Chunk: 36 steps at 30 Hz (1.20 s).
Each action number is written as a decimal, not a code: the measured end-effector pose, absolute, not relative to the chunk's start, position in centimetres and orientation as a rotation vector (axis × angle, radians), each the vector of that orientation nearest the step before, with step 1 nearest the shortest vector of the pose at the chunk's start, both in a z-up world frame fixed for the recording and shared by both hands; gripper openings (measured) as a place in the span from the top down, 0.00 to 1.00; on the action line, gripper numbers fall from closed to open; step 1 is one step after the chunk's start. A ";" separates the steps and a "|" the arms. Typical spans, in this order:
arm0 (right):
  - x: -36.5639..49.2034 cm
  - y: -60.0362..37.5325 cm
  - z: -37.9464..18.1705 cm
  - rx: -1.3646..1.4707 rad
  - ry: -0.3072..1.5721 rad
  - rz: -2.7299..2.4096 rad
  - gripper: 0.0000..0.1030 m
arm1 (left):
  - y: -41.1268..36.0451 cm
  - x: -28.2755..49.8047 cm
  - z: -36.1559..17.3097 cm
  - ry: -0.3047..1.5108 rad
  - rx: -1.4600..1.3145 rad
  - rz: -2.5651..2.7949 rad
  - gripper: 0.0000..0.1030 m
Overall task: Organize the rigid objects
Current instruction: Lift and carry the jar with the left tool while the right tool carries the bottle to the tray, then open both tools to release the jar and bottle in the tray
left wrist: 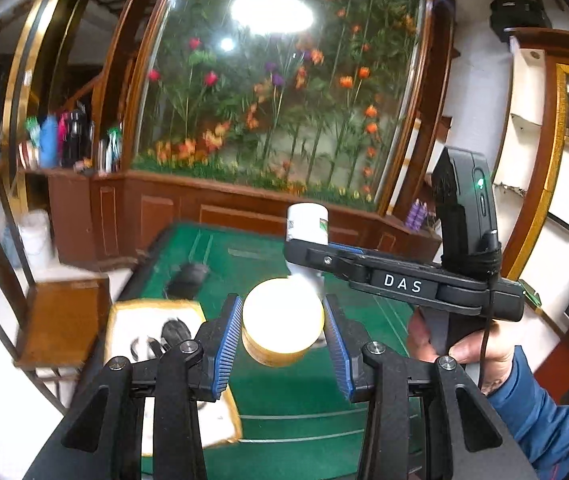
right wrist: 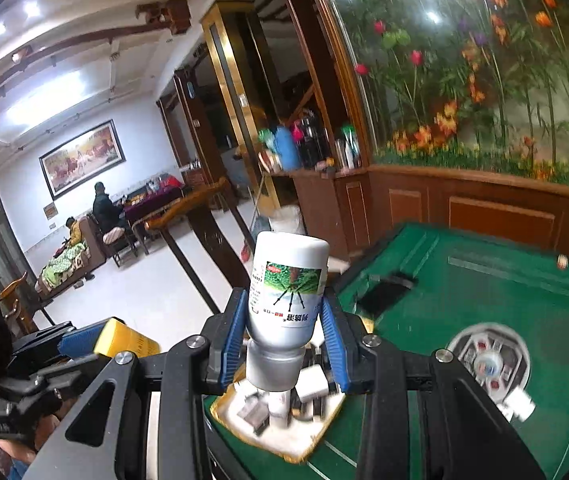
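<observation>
Left wrist view: blue ribbed pads [left wrist: 228,344] of the left gripper [left wrist: 283,334] are seen nearest the lens, pinched on a small yellow jar [left wrist: 282,326], pale lid facing the camera. Jaws are set partly closed, both pads pressed to the jar's sides. The jar is held in the air above the green table [left wrist: 304,392]. A white tray [left wrist: 140,332] with a yellow rim is seen lower left on the table, dark items inside, blurred. The right gripper [left wrist: 308,258] is seen side-on just behind the jar, marked DAS, gripped by a hand [left wrist: 460,340] in a blue sleeve [left wrist: 540,412]. A white bottle [left wrist: 307,226] is seen sticking up through its jaws.

Right wrist view: the right gripper's [right wrist: 284,340] blue pads [right wrist: 232,336] are clamped on the white bottle [right wrist: 286,292], jaws partly closed. The bottle is held upside down, silver cap toward the camera, label inverted. It is held over the tray [right wrist: 284,420], whose contents are motion-blurred. The yellow jar [right wrist: 126,340] is seen at left, held in the left gripper [right wrist: 104,340].

Shown only here: a round control panel [right wrist: 488,360] set in the table, and two people [right wrist: 102,204] seated far across the room. Shown only in the left view: the hand and sleeve.
</observation>
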State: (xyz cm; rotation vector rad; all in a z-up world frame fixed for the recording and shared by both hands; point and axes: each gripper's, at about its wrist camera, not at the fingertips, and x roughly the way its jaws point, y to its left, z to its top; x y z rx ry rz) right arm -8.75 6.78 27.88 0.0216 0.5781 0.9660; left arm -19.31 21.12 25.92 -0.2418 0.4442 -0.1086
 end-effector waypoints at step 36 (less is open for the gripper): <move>3.8 24.2 7.3 -0.114 0.944 0.982 0.42 | 24.0 -10.6 3.2 0.715 -0.341 0.115 0.38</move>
